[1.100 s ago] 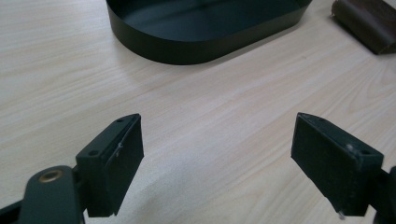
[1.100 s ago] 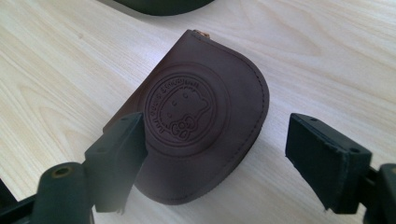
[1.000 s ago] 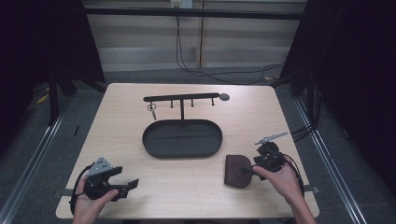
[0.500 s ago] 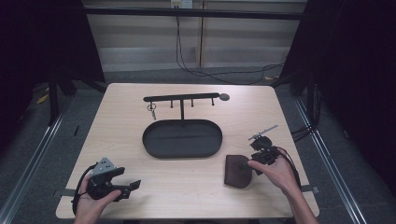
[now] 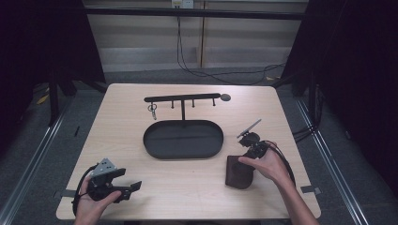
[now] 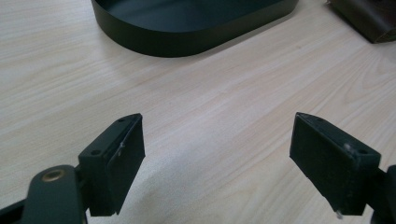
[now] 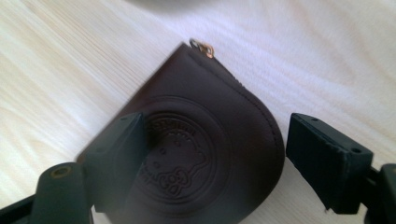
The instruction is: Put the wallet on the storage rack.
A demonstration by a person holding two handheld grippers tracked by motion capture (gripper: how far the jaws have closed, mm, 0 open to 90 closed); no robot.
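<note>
A dark brown leather pouch (image 5: 237, 174) lies flat at the table's front right. The right gripper view shows its embossed round logo and a small metal zip ring (image 7: 202, 47) at its tip. My right gripper (image 5: 251, 146) hangs over the pouch (image 7: 205, 140), open, with one jaw above each side and no contact visible. At the front left, my left gripper (image 5: 127, 180) rests low and open. Nothing but bare wood (image 6: 219, 140) lies between its jaws in the left gripper view.
A black oval tray (image 5: 152, 149) sits mid-table; its wall (image 6: 187, 44) lies ahead of the left gripper. Behind it stands a black hook rack (image 5: 182, 99) with a key ring (image 5: 153, 110) on its left hook. The pouch's corner (image 6: 369, 21) shows far right.
My right gripper has moved left and slightly away from the pouch's right side and now hangs over it. The left gripper has stayed in place.
</note>
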